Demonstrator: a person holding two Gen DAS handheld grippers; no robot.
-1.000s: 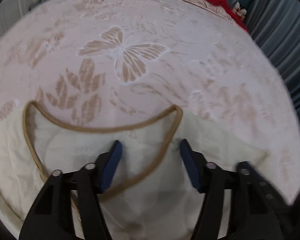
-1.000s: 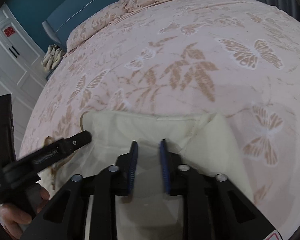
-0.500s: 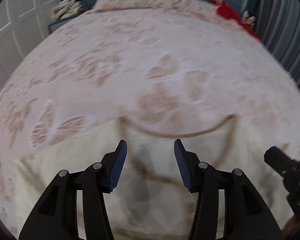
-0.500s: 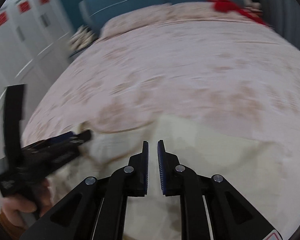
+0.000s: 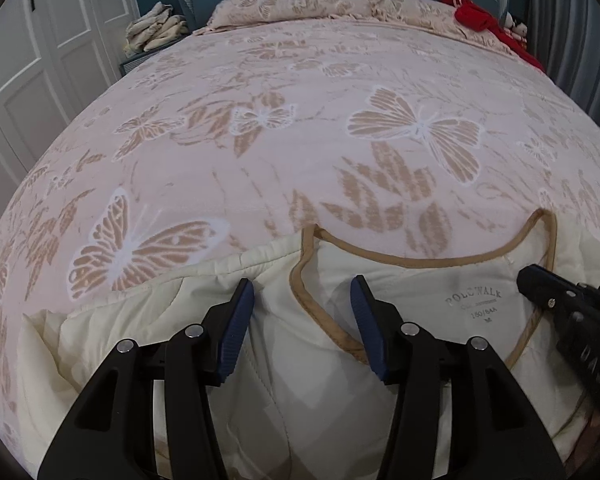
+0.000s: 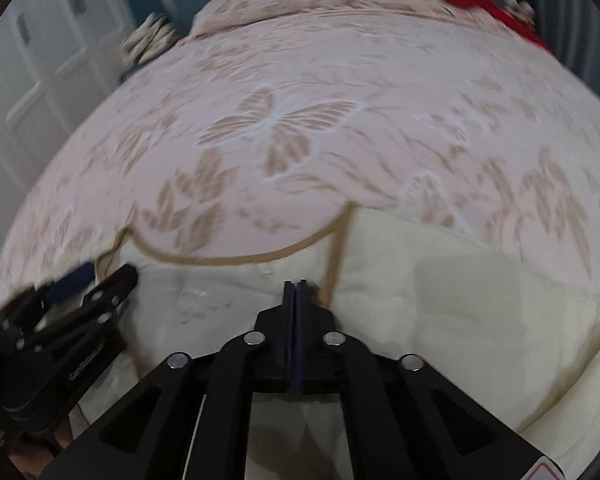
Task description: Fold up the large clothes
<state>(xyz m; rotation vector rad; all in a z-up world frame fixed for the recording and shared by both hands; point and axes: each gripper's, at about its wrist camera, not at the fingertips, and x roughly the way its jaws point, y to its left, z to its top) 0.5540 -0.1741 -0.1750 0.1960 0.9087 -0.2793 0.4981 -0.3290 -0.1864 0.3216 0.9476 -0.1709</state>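
A cream quilted garment (image 5: 332, 380) with tan-trimmed neckline (image 5: 428, 258) lies on the near part of the bed, collar facing away; a printed size label shows inside the collar. My left gripper (image 5: 302, 300) is open, its jaws straddling the left edge of the neckline just above the fabric. My right gripper (image 6: 295, 285) is shut, its tips at the right side of the neckline (image 6: 332, 272); whether fabric is pinched between them I cannot tell. The right gripper also shows at the right edge of the left wrist view (image 5: 540, 280). The garment (image 6: 440, 292) spreads right in the right wrist view.
The bed (image 5: 300, 128) has a pink quilt with butterfly and leaf patterns. Pillows (image 5: 292, 2) and a red item (image 5: 484, 20) lie at the head. Folded cloth (image 5: 156, 32) sits on a nightstand at left, by white wardrobe doors (image 5: 40, 60). Grey curtains (image 5: 572, 32) hang at right.
Both views swung from angled to facing the headboard. My right gripper closed fully and moved to the right neckline edge. My left gripper shifted left, now over the left neckline edge.
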